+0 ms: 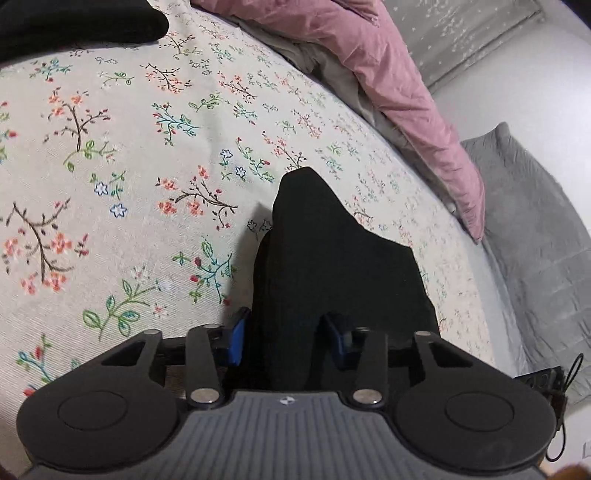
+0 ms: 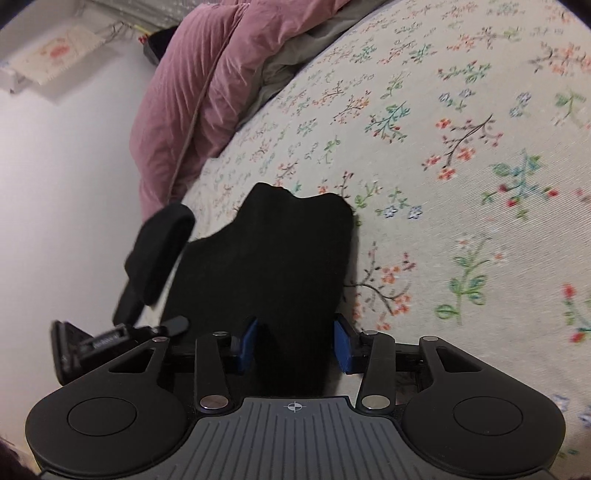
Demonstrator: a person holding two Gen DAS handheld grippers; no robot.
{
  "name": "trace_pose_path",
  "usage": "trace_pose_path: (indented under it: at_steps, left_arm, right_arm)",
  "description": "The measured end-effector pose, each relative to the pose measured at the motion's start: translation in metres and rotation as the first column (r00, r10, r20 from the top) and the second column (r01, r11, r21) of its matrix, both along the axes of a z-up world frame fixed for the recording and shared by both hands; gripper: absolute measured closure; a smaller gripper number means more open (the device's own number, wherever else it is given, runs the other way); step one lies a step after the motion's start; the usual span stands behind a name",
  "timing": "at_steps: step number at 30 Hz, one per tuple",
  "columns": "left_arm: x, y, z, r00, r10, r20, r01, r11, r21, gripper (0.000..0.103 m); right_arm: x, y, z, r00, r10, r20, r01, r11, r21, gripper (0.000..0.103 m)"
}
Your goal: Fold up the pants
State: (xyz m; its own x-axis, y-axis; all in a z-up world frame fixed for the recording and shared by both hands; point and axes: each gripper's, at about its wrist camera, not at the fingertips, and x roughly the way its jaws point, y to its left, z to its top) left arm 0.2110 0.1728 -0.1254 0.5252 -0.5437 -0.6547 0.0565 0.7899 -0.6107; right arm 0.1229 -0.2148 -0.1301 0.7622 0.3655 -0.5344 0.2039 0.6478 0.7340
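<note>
The black pants (image 1: 332, 266) lie on a floral bedsheet (image 1: 147, 155), with a bunched end rising ahead of my left gripper (image 1: 288, 341). That fabric sits between its blue pads (image 1: 238, 339), and a thin gap shows at the left pad, so the gripper is open around it. In the right wrist view another bunch of the black pants (image 2: 273, 258) stands up from my right gripper (image 2: 295, 345). Both of its blue pads (image 2: 341, 347) touch the cloth, shut on it. More black cloth (image 1: 74, 26) lies at the far left corner of the left wrist view.
A crumpled pink duvet (image 1: 399, 85) is heaped along the bed's far side, also in the right wrist view as the pink duvet (image 2: 184, 103). A grey blanket (image 1: 535, 221) lies beyond the bed edge. A black padded mount (image 2: 155, 254) sticks out left of the right gripper.
</note>
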Motion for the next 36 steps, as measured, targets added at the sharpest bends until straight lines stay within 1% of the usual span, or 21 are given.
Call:
trace_pose_path:
  at_steps: [1,2,3,4,6,9,11,15,17,19,21,23,24,25,27,28,30,31,32,33,36]
  left_arm:
    - [-0.004,0.001,-0.001,1.0,0.015,0.004,-0.015,1.0,-0.014,0.048]
    - [-0.008,0.0,-0.002,0.999,0.037,0.011,-0.037,0.999,-0.017,0.052]
    - [-0.013,-0.002,-0.002,0.998,0.053,0.024,-0.053,0.998,-0.017,0.053]
    - [-0.019,-0.005,0.001,0.996,0.072,0.043,-0.072,0.997,-0.011,0.056]
    - [-0.028,-0.008,0.006,0.992,0.114,0.06,-0.112,0.993,-0.039,0.061]
    - [-0.032,-0.014,0.016,0.989,0.126,0.083,-0.117,0.988,-0.105,0.063]
    - [-0.026,-0.029,0.023,0.989,0.106,0.101,-0.094,0.989,-0.118,0.064]
    - [-0.002,-0.072,0.03,0.988,0.065,0.137,-0.045,0.988,-0.145,0.065]
    - [0.012,-0.092,0.028,0.987,0.057,0.153,-0.028,0.983,-0.184,0.065]
    - [0.025,-0.111,0.028,0.984,0.053,0.171,-0.016,0.977,-0.213,0.066]
    - [0.039,-0.124,0.028,0.98,0.064,0.19,-0.018,0.972,-0.232,0.071]
    - [0.053,-0.137,0.03,0.977,0.062,0.204,-0.011,0.97,-0.244,0.071]
    - [0.06,-0.143,0.03,0.972,0.057,0.227,-0.002,0.971,-0.237,0.071]
    - [0.066,-0.149,0.031,0.966,0.054,0.254,0.001,0.977,-0.212,0.071]
    - [0.079,-0.159,0.03,0.963,0.048,0.266,-0.017,0.993,-0.118,0.071]
    - [0.087,-0.165,0.025,0.966,0.037,0.255,-0.029,0.999,-0.036,0.069]
    - [0.104,-0.174,0.01,0.982,0.009,0.188,-0.034,0.991,0.128,0.059]
    - [0.107,-0.174,0.005,0.984,0.013,0.18,-0.042,0.987,0.155,0.043]
    - [0.106,-0.171,0.005,0.981,0.033,0.192,-0.066,0.984,0.165,0.036]
    - [0.104,-0.168,0.007,0.979,0.044,0.199,-0.079,0.982,0.17,0.036]
    - [0.097,-0.159,0.015,0.98,0.048,0.191,-0.083,0.98,0.179,0.036]
  right_arm:
    - [0.002,0.001,-0.003,1.0,-0.006,0.002,0.006,1.0,0.004,0.077]
    - [0.004,0.002,-0.005,1.0,-0.015,0.001,0.015,1.0,0.004,0.081]
    - [0.004,0.002,-0.008,1.0,-0.03,0.003,0.03,1.0,0.008,0.087]
    - [0.003,0.003,-0.01,0.999,-0.047,0.006,0.047,0.999,0.016,0.089]
    - [-0.002,0.005,-0.009,0.997,-0.071,0.023,0.071,0.997,0.016,0.092]
    - [-0.011,0.004,0.0,0.994,-0.089,0.058,0.089,0.996,0.005,0.093]
    - [-0.012,-0.001,0.01,0.994,-0.081,0.076,0.082,0.997,-0.006,0.094]
    - [-0.007,-0.025,0.038,0.993,-0.079,0.093,0.088,0.992,-0.095,0.094]
    - [-0.004,-0.045,0.052,0.991,-0.087,0.104,0.101,0.986,-0.136,0.094]
    - [-0.002,-0.067,0.07,0.989,-0.09,0.115,0.112,0.975,-0.194,0.094]
    - [0.002,-0.089,0.086,0.987,-0.097,0.125,0.126,0.959,-0.255,0.093]
    - [0.01,-0.105,0.098,0.986,-0.101,0.134,0.138,0.942,-0.305,0.093]
    - [0.015,-0.112,0.103,0.985,-0.107,0.138,0.147,0.934,-0.326,0.093]
    - [0.021,-0.118,0.106,0.984,-0.109,0.143,0.153,0.926,-0.345,0.093]
    - [0.035,-0.129,0.106,0.985,-0.101,0.137,0.143,0.927,-0.346,0.093]
    - [0.043,-0.134,0.101,0.988,-0.106,0.116,0.14,0.928,-0.345,0.092]
    - [0.057,-0.14,0.086,0.988,-0.147,0.048,0.154,0.909,-0.388,0.086]
    - [0.063,-0.142,0.075,0.984,-0.18,0.001,0.164,0.895,-0.415,0.085]
    - [0.067,-0.143,0.065,0.977,-0.212,-0.038,0.175,0.883,-0.436,0.084]
    - [0.065,-0.145,0.056,0.969,-0.238,-0.066,0.184,0.873,-0.452,0.083]
    - [0.046,-0.151,0.048,0.965,-0.26,-0.042,0.222,0.888,-0.403,0.072]
